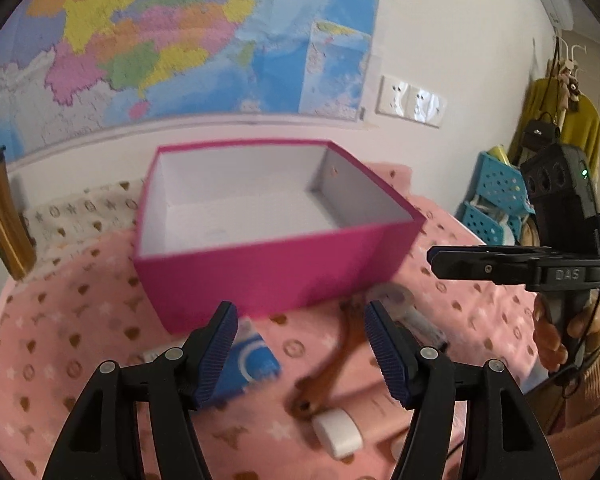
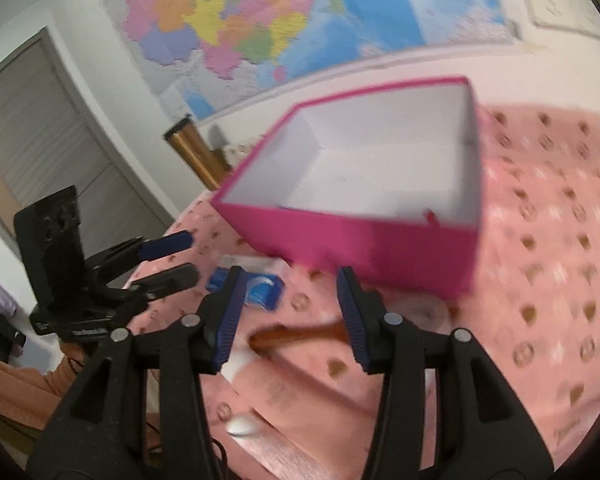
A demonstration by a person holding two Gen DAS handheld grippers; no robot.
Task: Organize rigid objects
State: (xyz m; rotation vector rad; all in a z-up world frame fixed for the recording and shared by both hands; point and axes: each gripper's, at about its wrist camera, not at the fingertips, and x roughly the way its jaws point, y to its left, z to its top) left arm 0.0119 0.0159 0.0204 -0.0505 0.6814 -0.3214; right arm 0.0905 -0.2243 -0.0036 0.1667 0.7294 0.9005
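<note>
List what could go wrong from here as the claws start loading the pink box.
1. The brown comb, the white block and a clear item lie crowded together, so the open left claw may knock a neighbour.
2. The right claw is aimed at the same comb; the two could collide.
3. The pink box sits on soft blanket and may shift if bumped.

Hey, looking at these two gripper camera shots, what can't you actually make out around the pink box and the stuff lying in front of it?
- Brown wooden utensil: right wrist view, motion blur; its far end sits behind a finger of the right hand-held gripper.
- Blue-and-white packet: left wrist view, partly behind a finger of the left hand-held gripper; print unreadable.
- Pink box: near wall hides part of the floor.
- Clear object: blurred, unidentifiable.
</note>
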